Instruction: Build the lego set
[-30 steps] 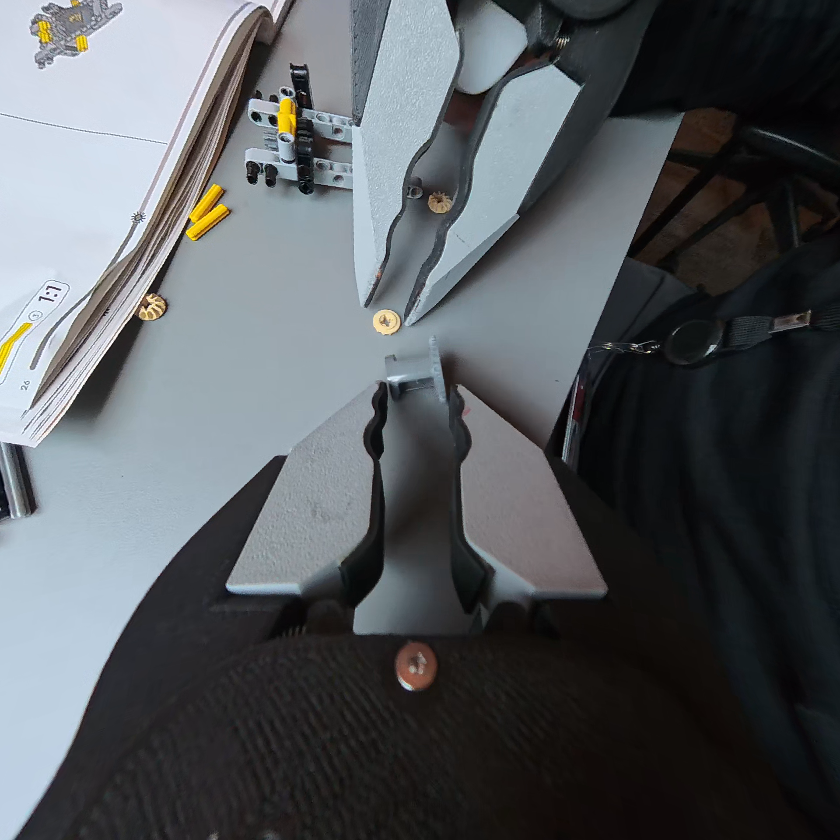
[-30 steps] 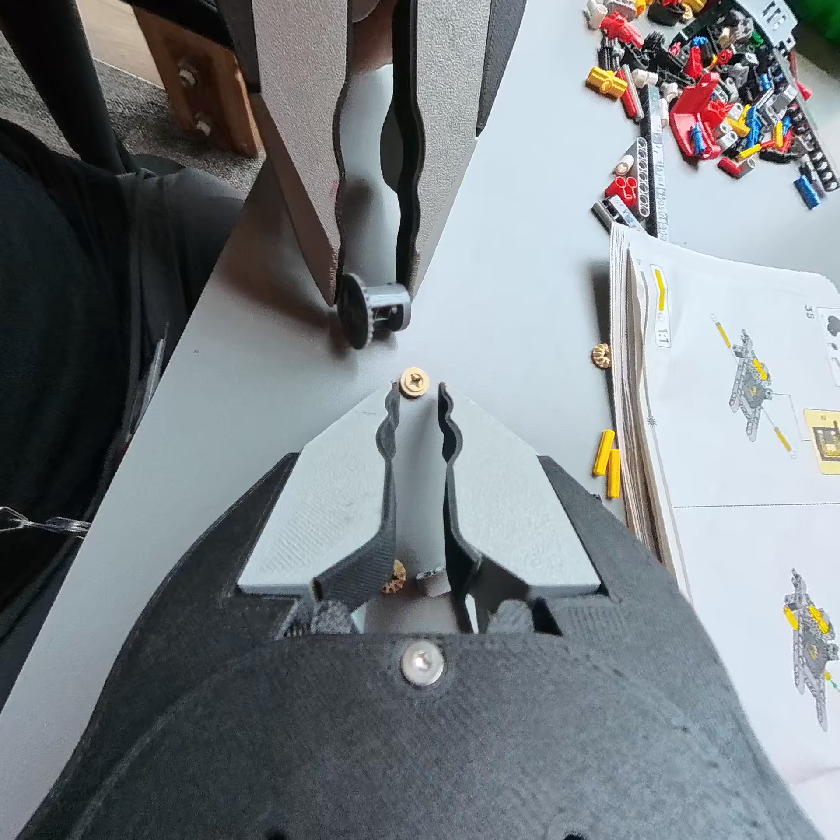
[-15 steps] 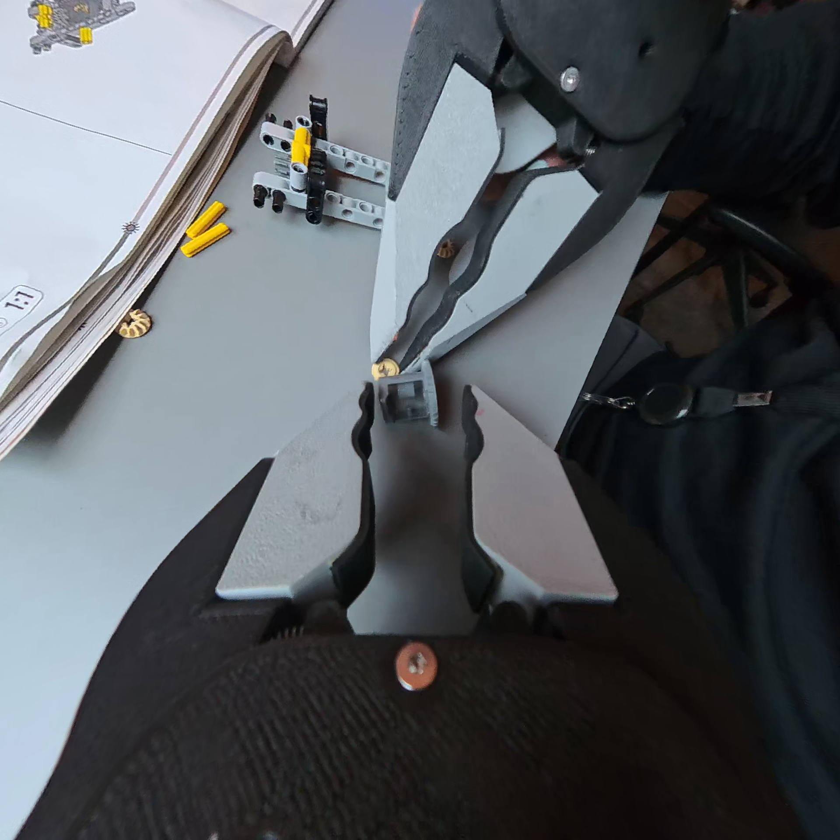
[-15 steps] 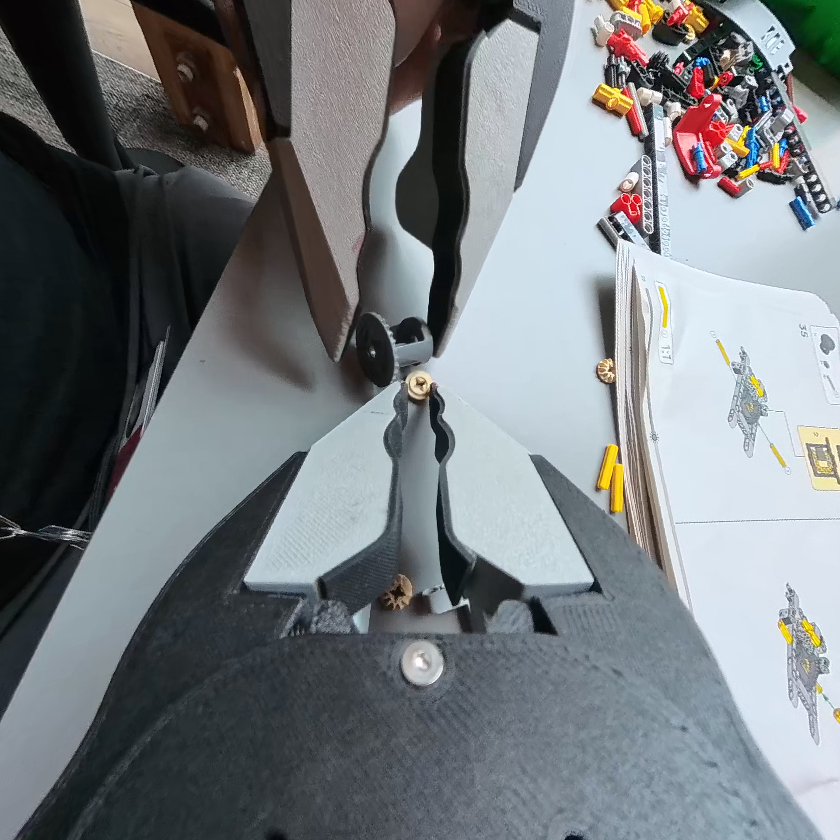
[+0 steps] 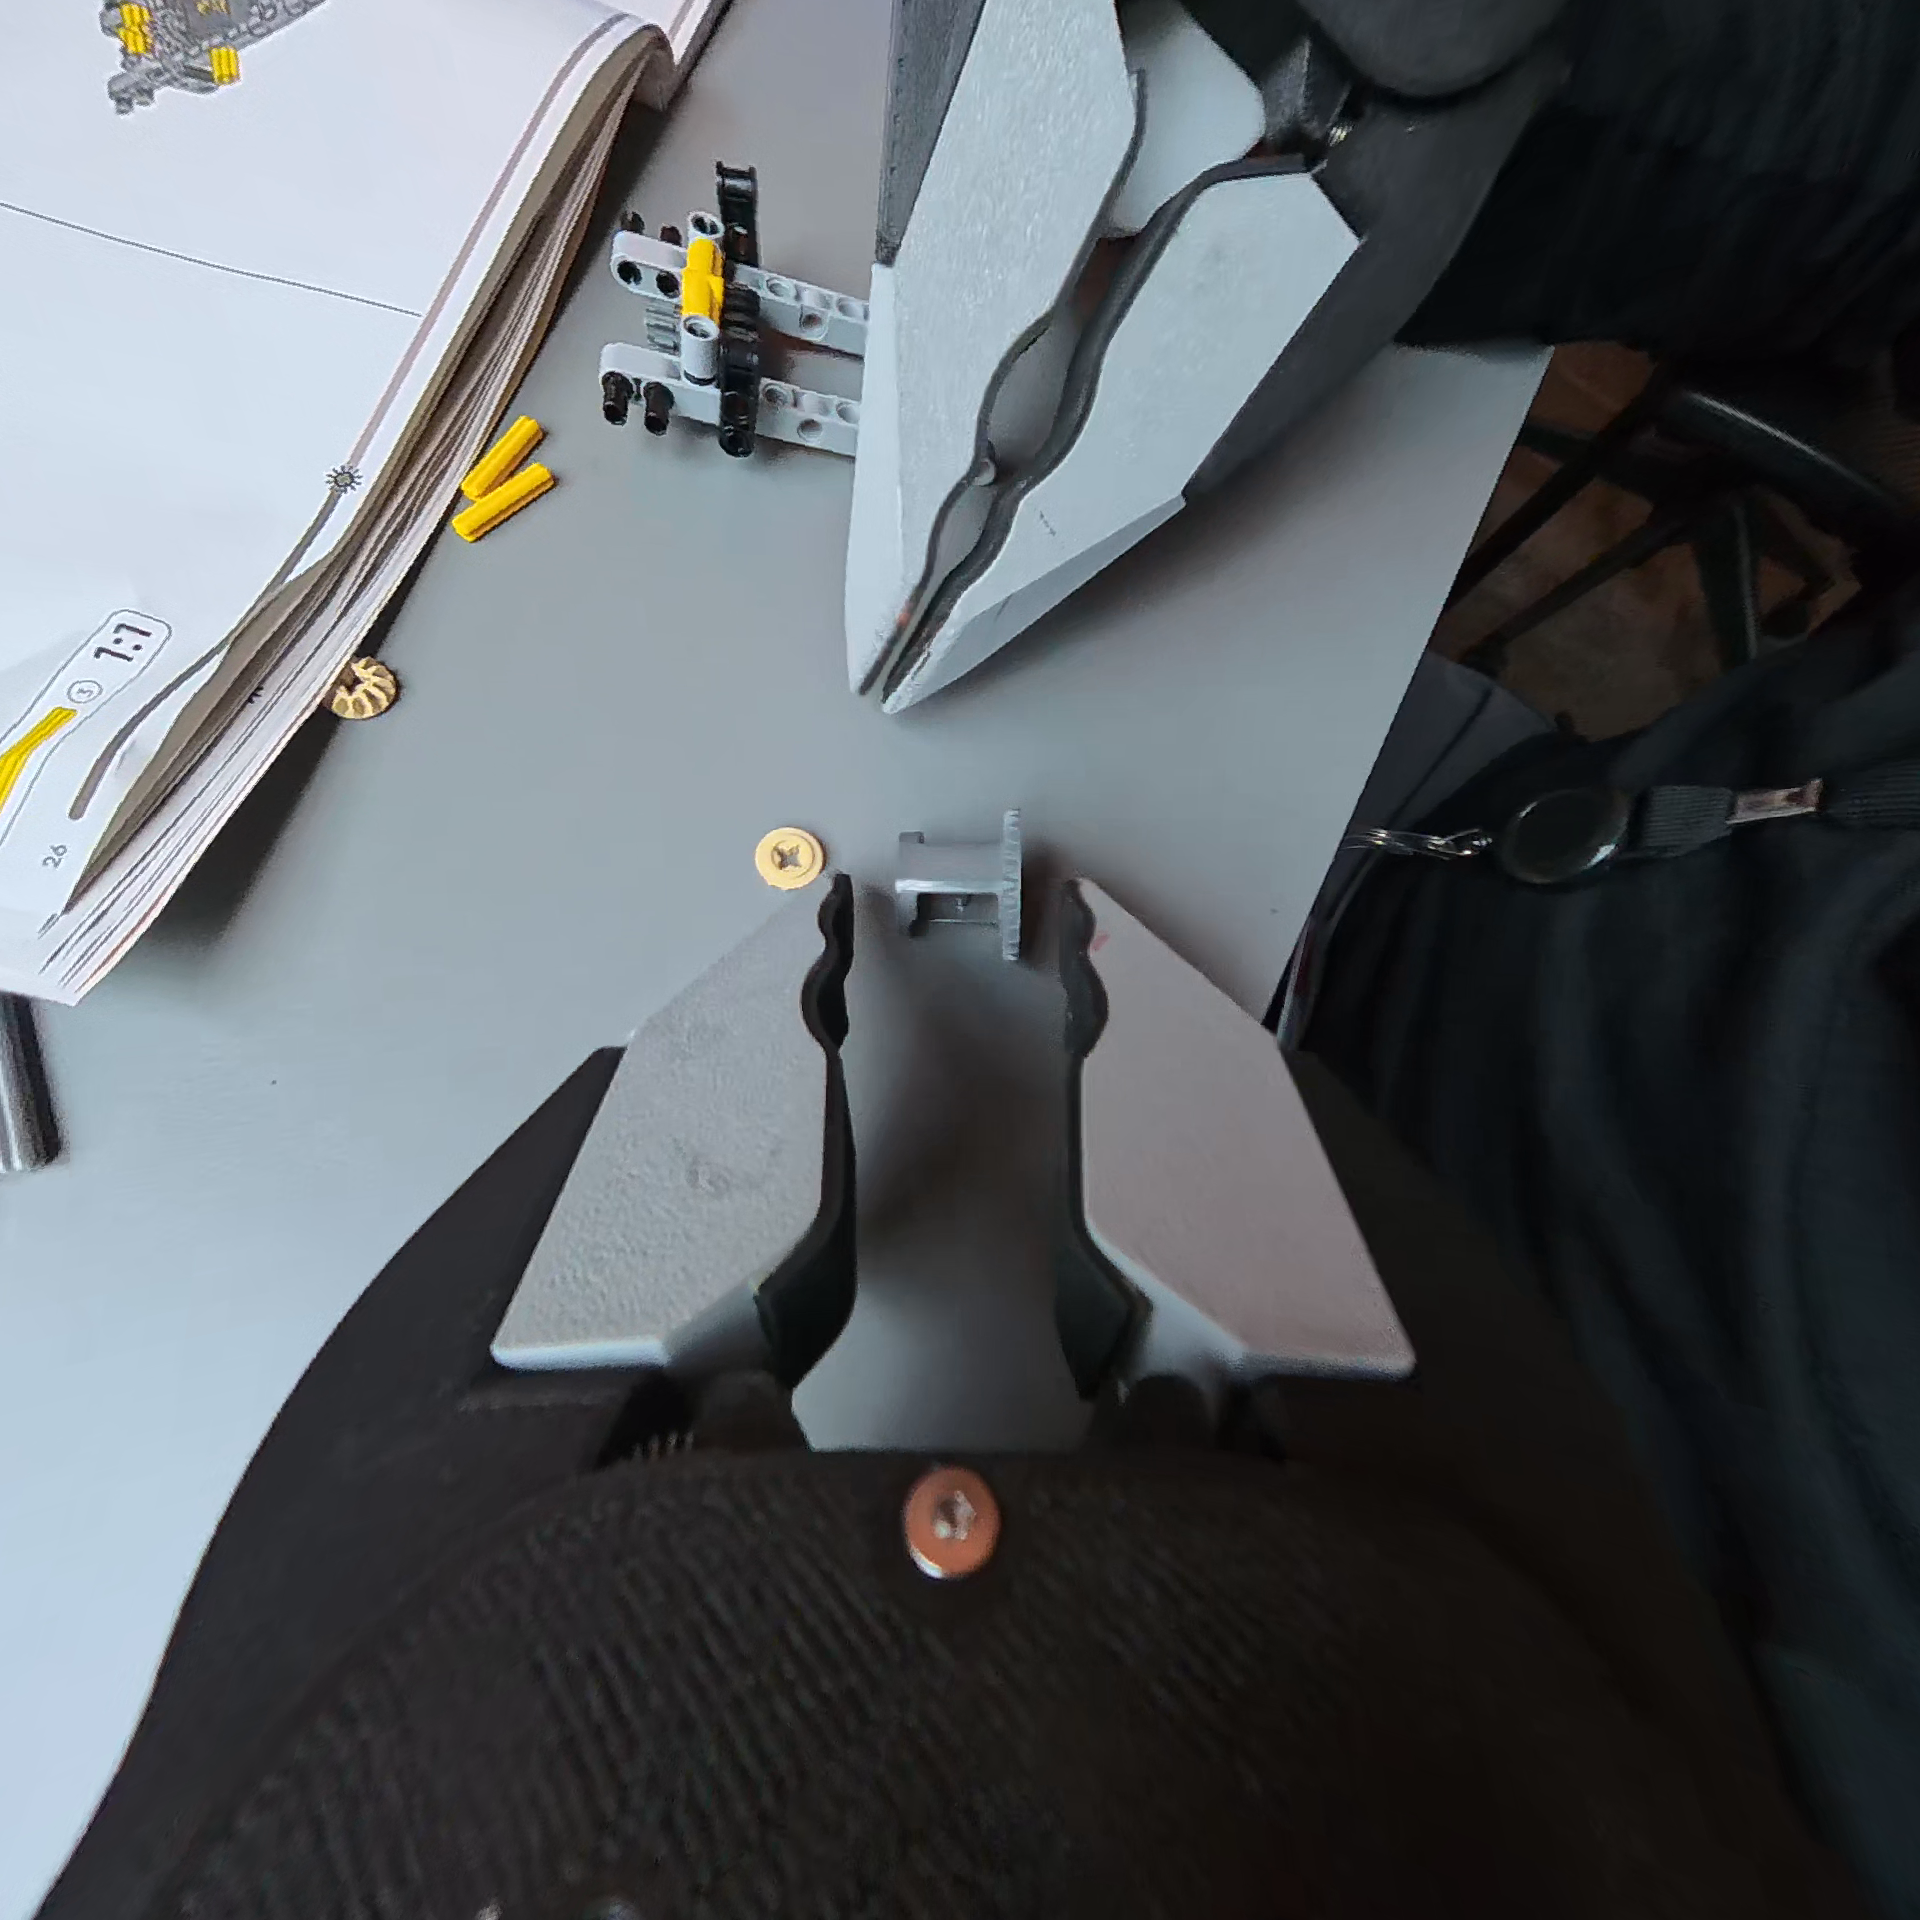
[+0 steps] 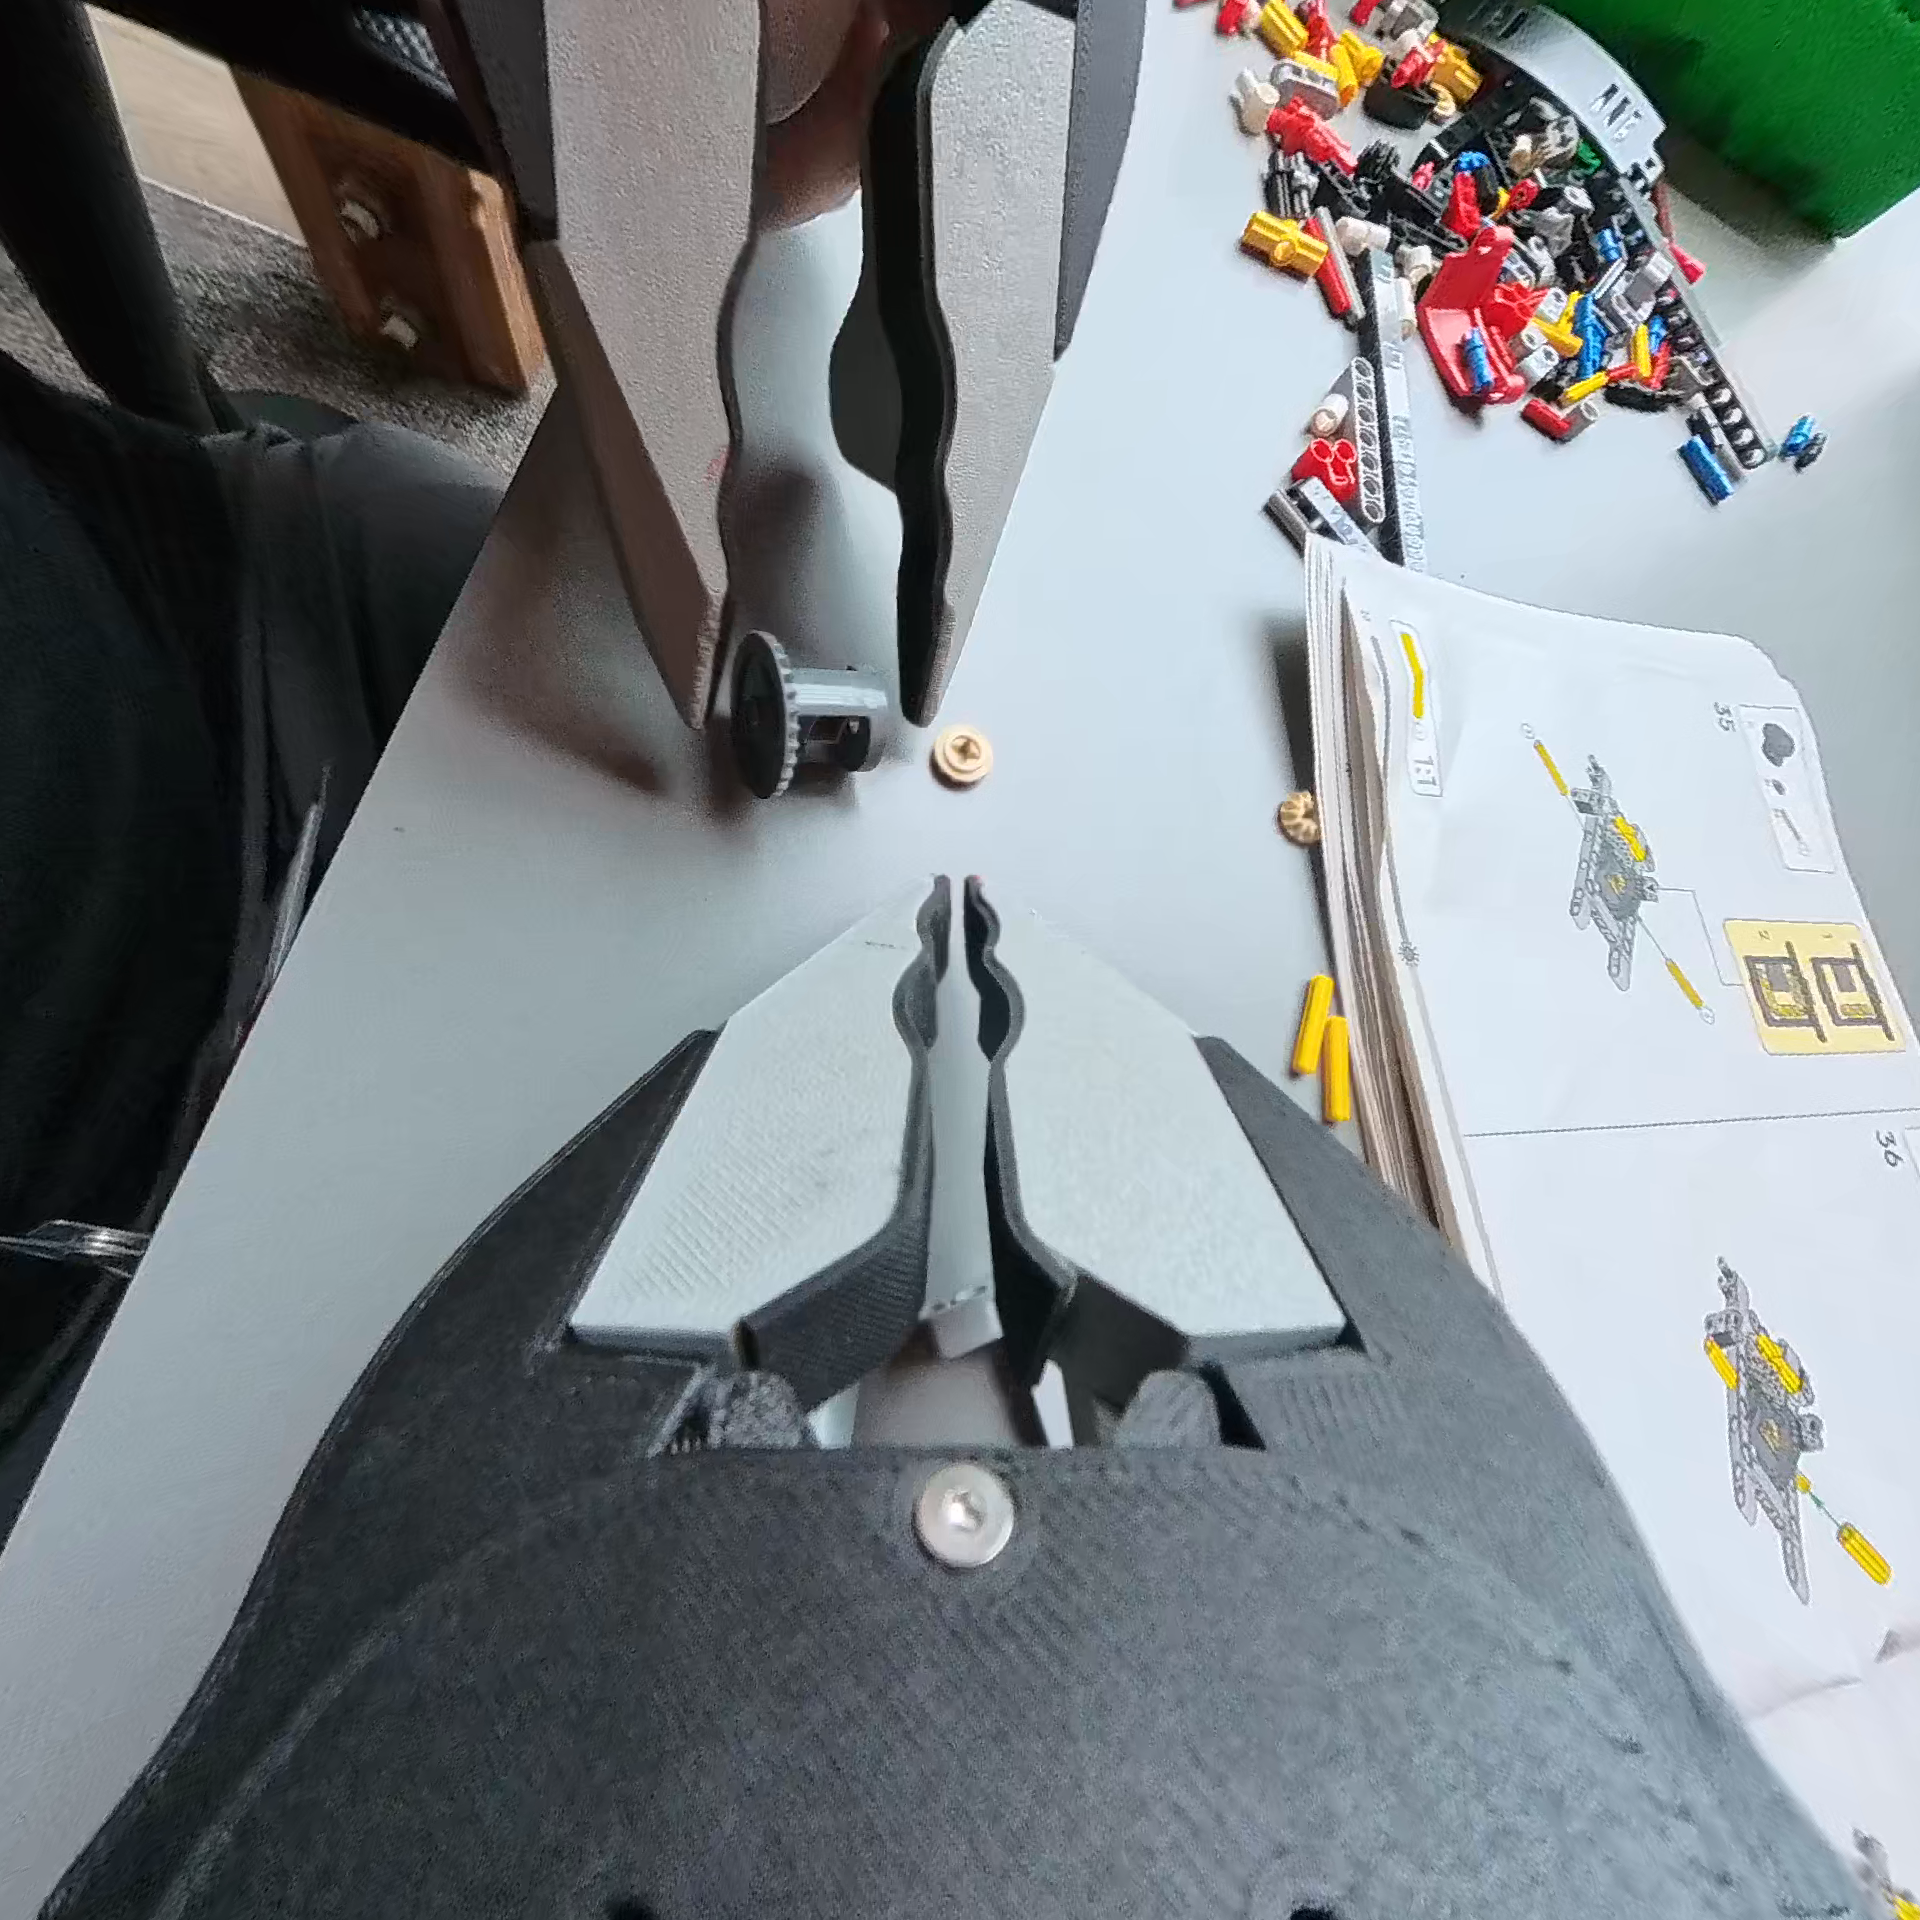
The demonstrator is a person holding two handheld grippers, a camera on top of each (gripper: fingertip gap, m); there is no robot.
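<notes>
A grey drum-shaped piece with a toothed rim lies on the grey table. It sits between the tips of my left gripper, which is open with a gap on each side. A small tan round piece lies on the table just left of the left fingertip. My right gripper points at them from the far side, shut, with nothing at its tips. In the right wrist view my right gripper is shut, short of the tan piece and the grey drum piece.
An open instruction booklet lies at the left. Beside it are a grey, black and yellow beam assembly, two yellow axles and a tan bevel gear. A pile of loose parts lies far off. The table edge and a seated person are close. One gripper's finger ends stand about 4 cm off the other's. My right gripper's tips are some 9 cm from the tan bevel gear. Look for it in the right wrist view too.
My right gripper has shut and drawn back from the tan piece, which now lies free on the table. My left gripper has opened wider around the grey piece.
</notes>
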